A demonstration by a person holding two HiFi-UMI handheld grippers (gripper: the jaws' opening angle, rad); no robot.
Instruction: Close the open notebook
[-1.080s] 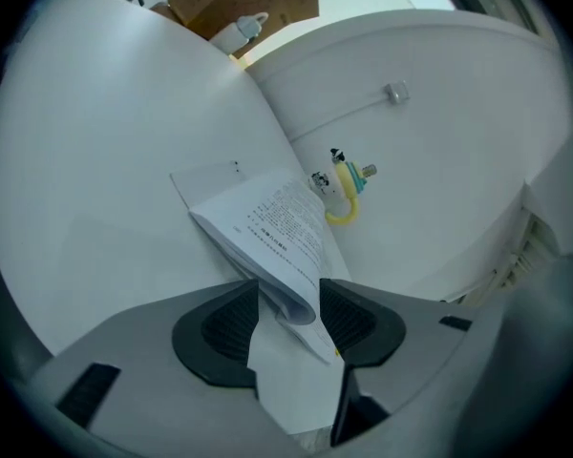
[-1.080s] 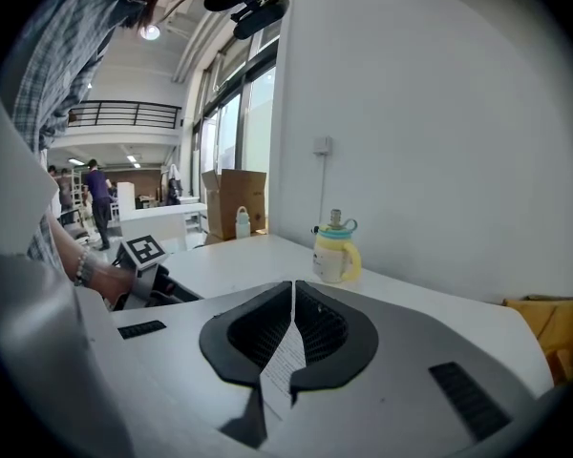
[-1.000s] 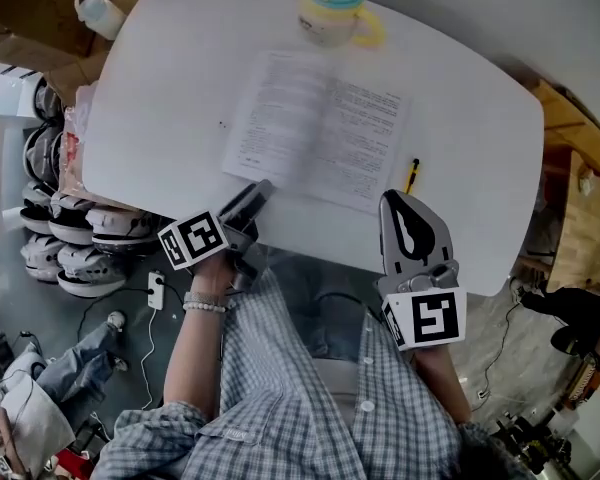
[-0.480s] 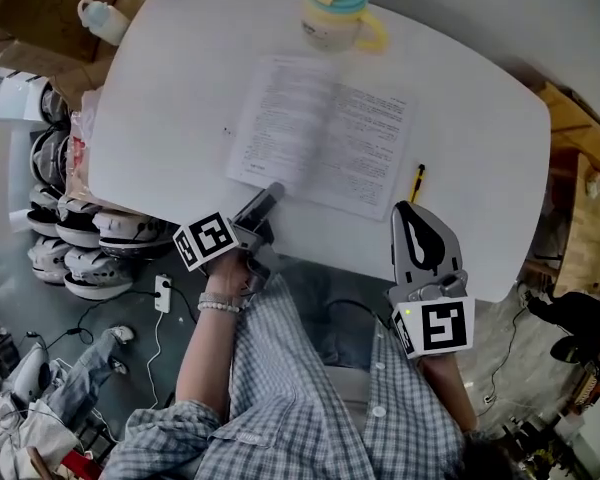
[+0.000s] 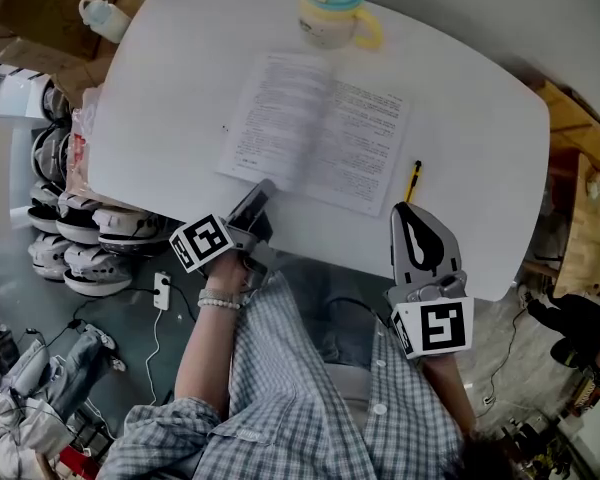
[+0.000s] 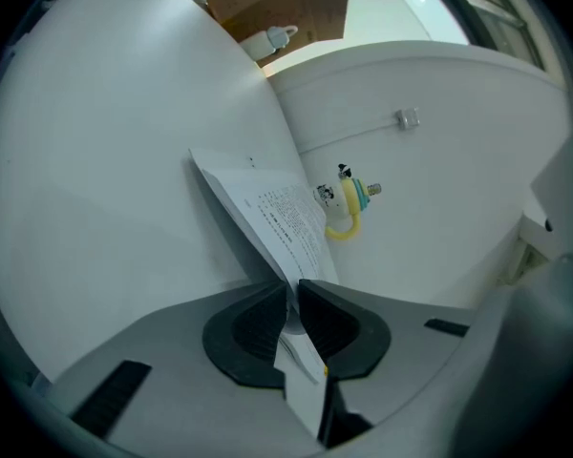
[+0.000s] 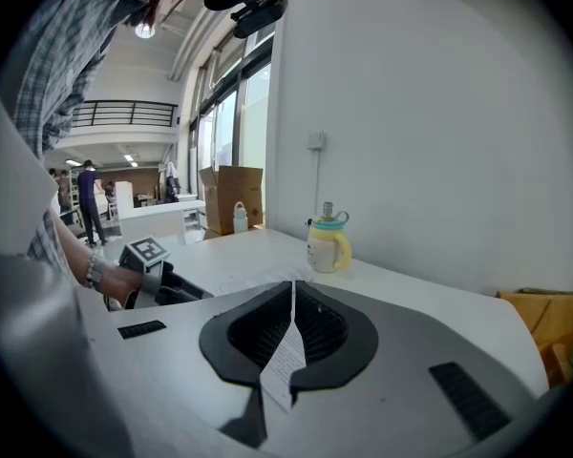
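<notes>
My left gripper [image 6: 294,292] is closing its jaws, and the pads nip the near edge of the open notebook [image 5: 320,128]. The notebook lies open in the middle of the white table [image 5: 150,98], with its pages facing up. My right gripper [image 5: 406,210] is squeezed tight with nothing in it. It sits over the table's near edge, just beside a yellow pencil [image 5: 413,176]. A yellow cup [image 5: 332,16] stands just behind the notebook.

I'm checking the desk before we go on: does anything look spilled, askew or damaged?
Nothing stands out. The notebook lies open, the cup stands upright, the pencil lies beside it. The left hand-held gripper has its jaws closing on the notebook's near corner.
</notes>
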